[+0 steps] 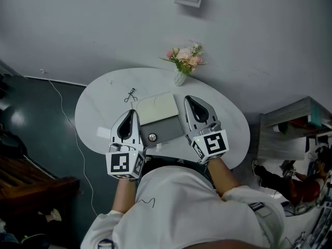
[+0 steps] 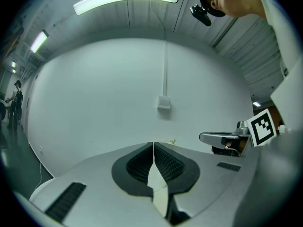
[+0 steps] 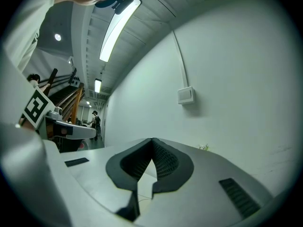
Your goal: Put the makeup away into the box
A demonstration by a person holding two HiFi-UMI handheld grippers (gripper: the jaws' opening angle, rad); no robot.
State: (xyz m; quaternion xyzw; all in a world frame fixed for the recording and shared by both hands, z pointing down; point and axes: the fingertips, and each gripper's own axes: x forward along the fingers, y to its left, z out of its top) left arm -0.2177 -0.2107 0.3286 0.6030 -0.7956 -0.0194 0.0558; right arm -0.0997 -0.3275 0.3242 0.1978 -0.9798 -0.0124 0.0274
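White oval table (image 1: pixel 98 112) bears a box (image 1: pixel 155 108).

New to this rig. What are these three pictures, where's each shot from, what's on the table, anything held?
No robot here: a person holds a two-jaw gripper in each hand. The top-down picture comes from a camera on the person's head and shows the left gripper and right gripper over a white table. The other two come from cameras riding on each gripper, looking along its jaws. On the table: a box, an eyelash curler, a vase of flowers. Both grippers are shut and hold nothing.
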